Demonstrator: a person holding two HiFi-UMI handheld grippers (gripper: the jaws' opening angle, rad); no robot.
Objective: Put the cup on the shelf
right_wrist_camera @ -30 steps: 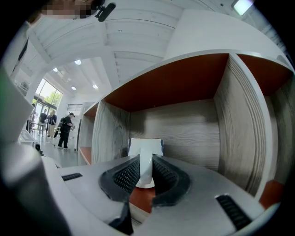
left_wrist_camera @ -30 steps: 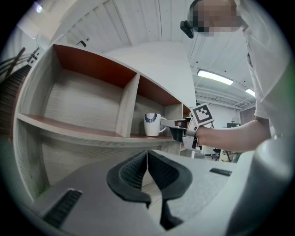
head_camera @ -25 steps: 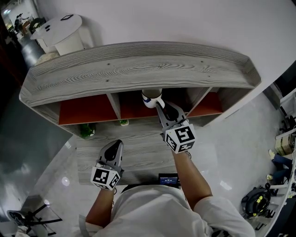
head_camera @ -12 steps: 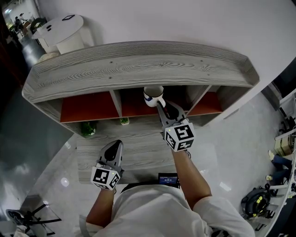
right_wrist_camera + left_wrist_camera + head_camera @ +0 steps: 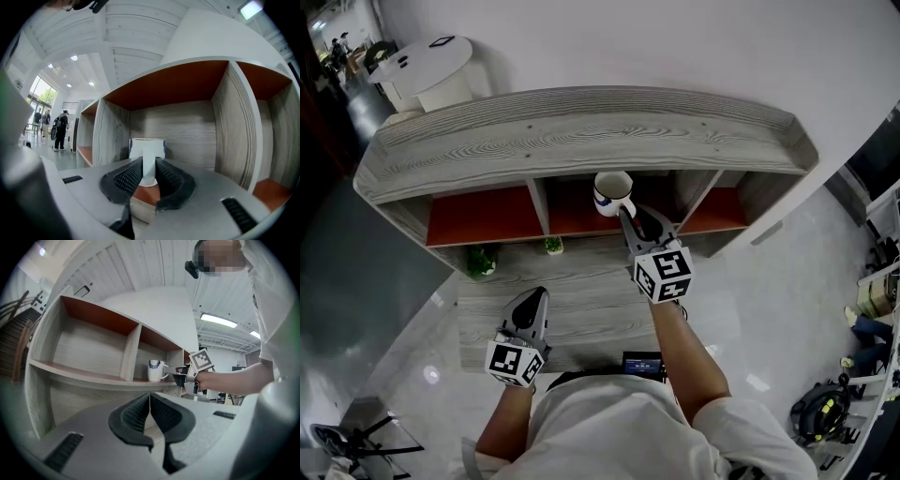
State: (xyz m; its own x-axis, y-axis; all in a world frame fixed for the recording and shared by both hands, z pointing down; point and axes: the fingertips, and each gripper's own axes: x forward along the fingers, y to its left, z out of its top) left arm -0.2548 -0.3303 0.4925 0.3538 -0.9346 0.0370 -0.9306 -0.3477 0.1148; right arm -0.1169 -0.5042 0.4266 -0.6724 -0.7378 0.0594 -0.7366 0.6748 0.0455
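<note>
A white cup with a blue pattern stands at the front of the middle compartment of the grey wooden shelf. My right gripper is shut on its handle. In the right gripper view the handle of the cup sits pinched between the dark pads of the right gripper. The left gripper view has the cup resting on the shelf board, with the right gripper beside it. My left gripper hangs low over the bottom board, shut and holding nothing, as the left gripper itself shows.
Two small green things sit on the lower wooden board under the left compartments. The left and right compartments hold nothing that I can see. A round white table stands behind the shelf at far left. Clutter lies on the floor at right.
The cup now shows a little more fully under the shelf's top board, with the right gripper still on its handle. The left gripper has hardly moved.
</note>
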